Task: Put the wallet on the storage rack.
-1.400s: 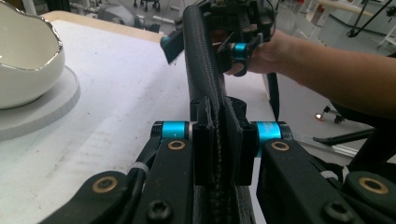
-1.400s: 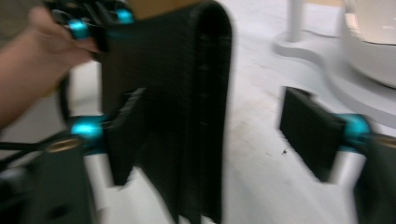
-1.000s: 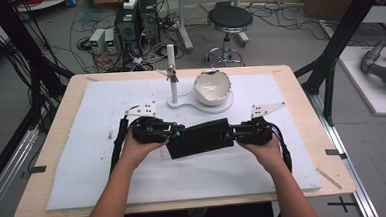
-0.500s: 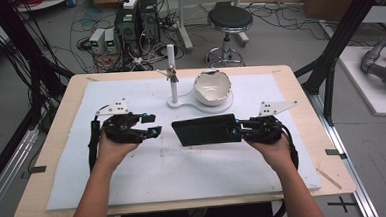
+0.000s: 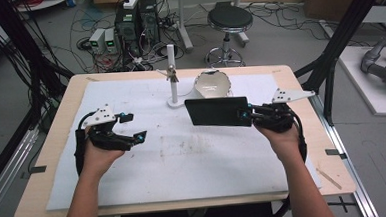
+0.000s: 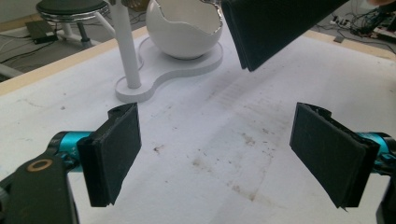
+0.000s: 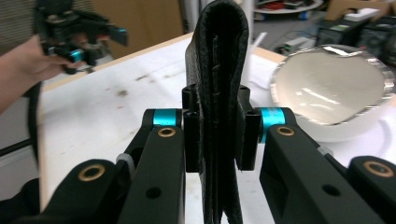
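High view: my right gripper point(image 5: 247, 116) pinches the black wallet point(image 5: 216, 112) by its right end, long axis running leftward toward my spread, empty left gripper point(image 5: 132, 127).

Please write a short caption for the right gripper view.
Right gripper clamps a black leather wallet beside a white bowl.

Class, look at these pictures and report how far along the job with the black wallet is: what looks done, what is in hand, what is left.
Done: the black wallet is off the table, folded shut. In hand: the right gripper clamps one end of it, holding it level in front of the white bowl; the left gripper is open and apart from it, holding nothing. Left, probably: setting the wallet down, perhaps at the bowl.
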The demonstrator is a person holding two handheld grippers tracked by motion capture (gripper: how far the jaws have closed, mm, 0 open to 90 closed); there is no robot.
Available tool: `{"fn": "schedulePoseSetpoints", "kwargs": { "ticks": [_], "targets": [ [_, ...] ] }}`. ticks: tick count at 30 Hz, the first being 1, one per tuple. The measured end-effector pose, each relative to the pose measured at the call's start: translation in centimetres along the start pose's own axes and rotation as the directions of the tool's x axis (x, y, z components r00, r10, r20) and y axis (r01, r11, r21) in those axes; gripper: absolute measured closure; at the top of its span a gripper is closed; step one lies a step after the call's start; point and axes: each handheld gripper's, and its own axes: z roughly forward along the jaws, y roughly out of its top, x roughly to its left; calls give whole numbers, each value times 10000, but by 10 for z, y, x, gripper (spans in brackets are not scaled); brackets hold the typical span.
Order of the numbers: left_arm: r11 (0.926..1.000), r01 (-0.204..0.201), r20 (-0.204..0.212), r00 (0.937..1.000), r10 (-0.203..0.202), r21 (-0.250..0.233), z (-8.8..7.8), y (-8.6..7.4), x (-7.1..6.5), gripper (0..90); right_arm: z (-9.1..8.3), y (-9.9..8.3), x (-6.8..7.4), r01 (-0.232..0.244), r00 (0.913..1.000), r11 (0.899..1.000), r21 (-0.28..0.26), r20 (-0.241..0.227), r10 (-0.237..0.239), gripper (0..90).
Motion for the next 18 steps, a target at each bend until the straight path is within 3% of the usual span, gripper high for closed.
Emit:
{"fn": "schedulePoseSetpoints", "kwargs": {
  "ticks": [10, 18],
  "targets": [
    [9999, -101, -160, 9998, 100, -28, 0, -1, 0, 163, -13, 39, -22, -193, 9941, 9997, -165, 1061, 209, 782],
    [9999, -100, -224, 9997, 99, -26, 0, -1, 0, 163, -2, 69, -40, -392, 9822, 9992, 47, 1842, 376, 781]
  ]
}}
